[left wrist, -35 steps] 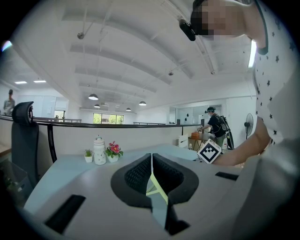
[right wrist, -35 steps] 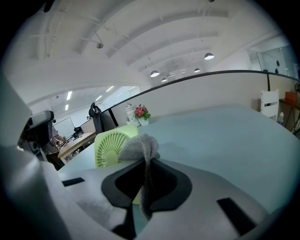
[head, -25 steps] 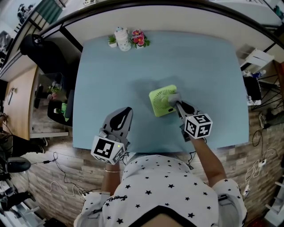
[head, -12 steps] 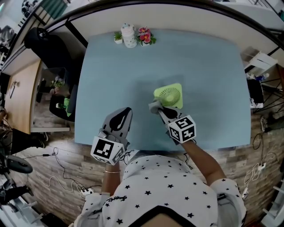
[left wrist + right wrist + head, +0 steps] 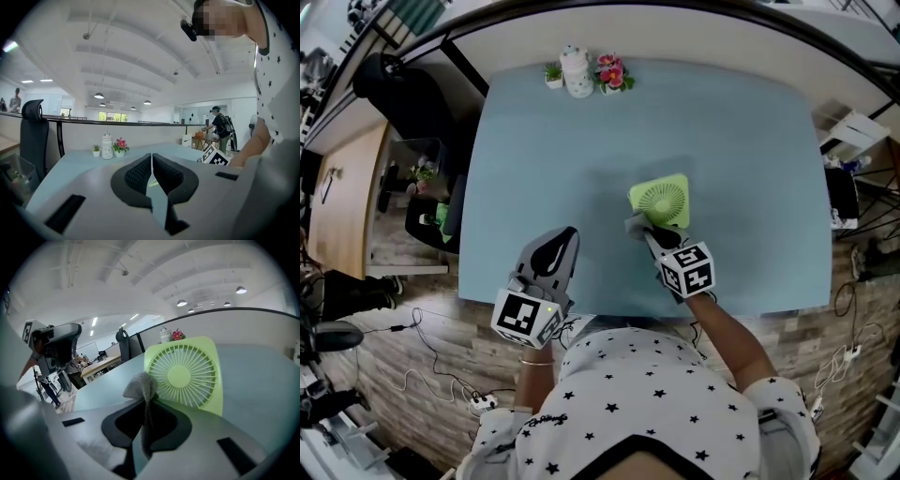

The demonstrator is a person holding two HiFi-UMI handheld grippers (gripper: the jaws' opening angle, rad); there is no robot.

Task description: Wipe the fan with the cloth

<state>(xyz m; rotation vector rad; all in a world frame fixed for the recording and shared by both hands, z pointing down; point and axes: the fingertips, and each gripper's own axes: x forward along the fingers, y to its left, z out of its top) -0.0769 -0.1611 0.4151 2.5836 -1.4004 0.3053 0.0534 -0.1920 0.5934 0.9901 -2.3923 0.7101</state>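
Stage: the wiping is judged to be under way, since the cloth [image 5: 635, 225] is held at the near left corner of the fan [image 5: 660, 202].
Done: the cloth is gripped and brought to the fan; how much of the grille is already wiped cannot be told, as no mark or streak is seen.
Left: the rest of the grille and the frame are judged to need passes of the cloth.
Fan: a light green, square housing with rounded corners is seen, with a round grille of thin radial ribs and a plain round hub; it is set on the desk [image 5: 722, 141] with its grille turned toward the person, and no dust can be made out.
Cloth: a small grey, nubbly piece is bunched into a rounded tip that seems to be pressed against the fan's lower left edge.
Right tongs [image 5: 652, 236]: closed tightly on the cloth, just in front of the fan.
Left tongs [image 5: 569, 234]: pressed together with nothing between them, held well to the left of the fan and nearer the person.
Beyond the fan: a white jar [image 5: 576, 73] and pink flowers [image 5: 612, 73] are placed at the far edge.
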